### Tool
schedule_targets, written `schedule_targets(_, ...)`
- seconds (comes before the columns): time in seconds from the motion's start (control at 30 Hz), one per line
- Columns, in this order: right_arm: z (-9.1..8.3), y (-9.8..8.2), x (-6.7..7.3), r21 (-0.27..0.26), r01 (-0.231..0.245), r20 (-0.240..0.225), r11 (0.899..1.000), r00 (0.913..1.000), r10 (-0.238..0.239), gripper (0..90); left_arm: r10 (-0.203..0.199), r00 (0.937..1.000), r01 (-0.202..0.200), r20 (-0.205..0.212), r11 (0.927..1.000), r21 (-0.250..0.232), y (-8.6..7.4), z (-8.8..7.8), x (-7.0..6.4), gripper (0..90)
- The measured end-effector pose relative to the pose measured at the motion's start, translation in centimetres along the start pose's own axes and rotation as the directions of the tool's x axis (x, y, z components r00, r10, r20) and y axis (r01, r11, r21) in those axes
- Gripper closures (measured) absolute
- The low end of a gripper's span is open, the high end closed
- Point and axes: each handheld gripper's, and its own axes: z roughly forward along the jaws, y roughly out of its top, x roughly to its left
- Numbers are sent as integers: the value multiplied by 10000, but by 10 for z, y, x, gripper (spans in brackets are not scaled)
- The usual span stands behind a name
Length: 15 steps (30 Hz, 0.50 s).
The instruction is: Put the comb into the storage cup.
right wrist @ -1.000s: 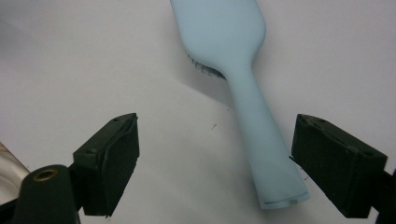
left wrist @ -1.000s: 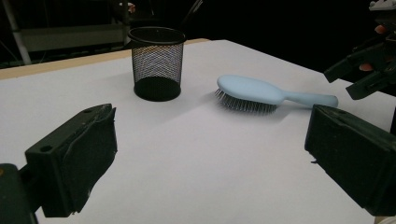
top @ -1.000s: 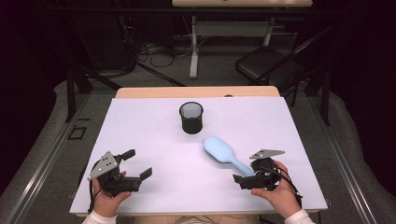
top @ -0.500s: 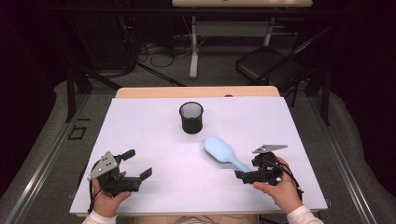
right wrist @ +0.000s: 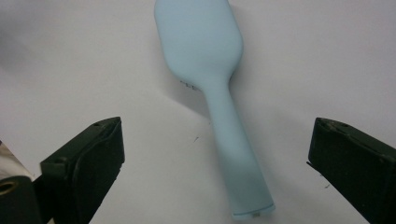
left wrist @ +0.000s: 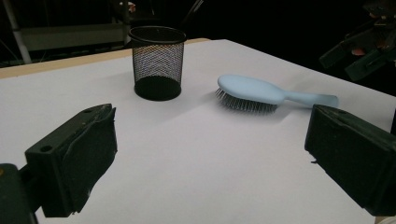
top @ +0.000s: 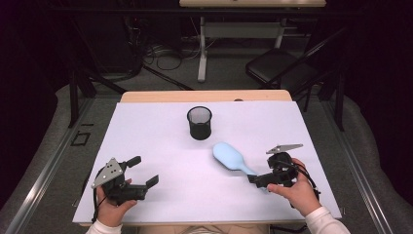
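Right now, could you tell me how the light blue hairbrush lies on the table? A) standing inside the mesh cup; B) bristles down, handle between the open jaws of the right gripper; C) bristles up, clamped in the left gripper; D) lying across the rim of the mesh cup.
B: the hairbrush lies flat with its smooth back up, its bristles on the table in the left gripper view, and the right gripper has its jaws wide apart on either side of the handle.

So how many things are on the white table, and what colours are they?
Black: 1, the mesh cup.
Light blue: 1, the hairbrush, lying bristles down.
Black grippers held over the table: 2, the left gripper and the right gripper.
Total: 2 things, plus 2 grippers.
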Motion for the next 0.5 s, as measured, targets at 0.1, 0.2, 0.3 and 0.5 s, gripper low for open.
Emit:
schedule_targets(0.1,-1,3,0,163,252,43,9995,9997,-253,0,-7,10000,7,-36,10000,17,0,0,0,23)
schedule_targets(0.2,-2,7,0,294,492,95,9984,9987,-495,0,-16,10000,16,-35,10000,12,0,0,0,23)
schedule_targets(0.3,-4,10,1,353,938,42,9950,9956,-940,0,-20,10000,20,-38,10000,8,0,0,0,23)
schedule_targets(0.5,-4,16,5,337,1383,-13,9898,9904,-1383,0,-26,10000,26,-29,10000,5,0,0,0,23)
